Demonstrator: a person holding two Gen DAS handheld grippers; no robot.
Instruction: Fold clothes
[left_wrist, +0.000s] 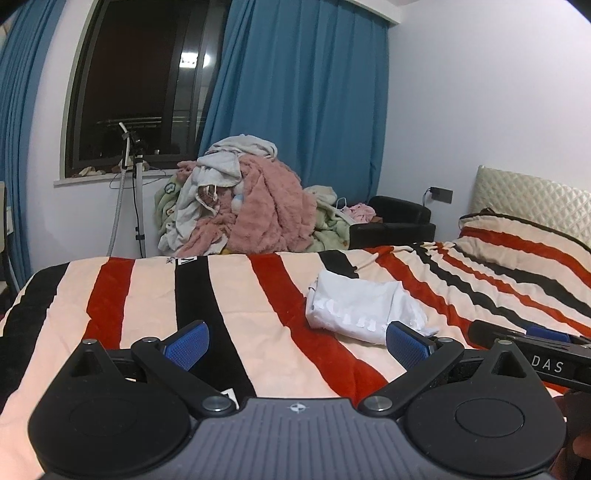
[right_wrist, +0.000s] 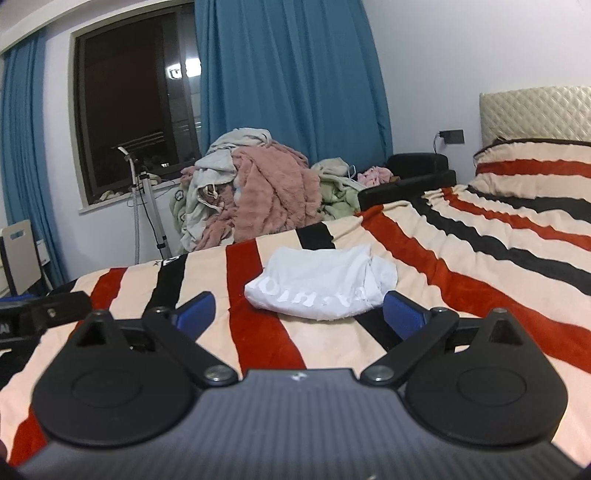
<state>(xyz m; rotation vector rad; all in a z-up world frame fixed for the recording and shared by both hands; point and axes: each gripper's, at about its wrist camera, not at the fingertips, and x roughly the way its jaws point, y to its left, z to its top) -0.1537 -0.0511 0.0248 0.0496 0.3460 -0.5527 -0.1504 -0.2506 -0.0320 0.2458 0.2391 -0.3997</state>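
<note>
A white garment with pale lettering (left_wrist: 364, 308) lies folded in a compact bundle on the striped bedspread (left_wrist: 155, 295); it also shows in the right wrist view (right_wrist: 319, 286). My left gripper (left_wrist: 297, 345) is open and empty, hovering above the bed, with the garment ahead and to the right. My right gripper (right_wrist: 299, 312) is open and empty, with the garment just ahead between its blue fingertips (right_wrist: 402, 314). The right gripper also shows at the right edge of the left wrist view (left_wrist: 535, 343).
A heap of unfolded clothes and blankets (left_wrist: 251, 199) rises behind the bed's far edge. Striped pillow (left_wrist: 524, 240) and quilted headboard (left_wrist: 532, 195) at right. A black chair (left_wrist: 395, 221), a stand with a hose (left_wrist: 129, 192), window and blue curtains behind.
</note>
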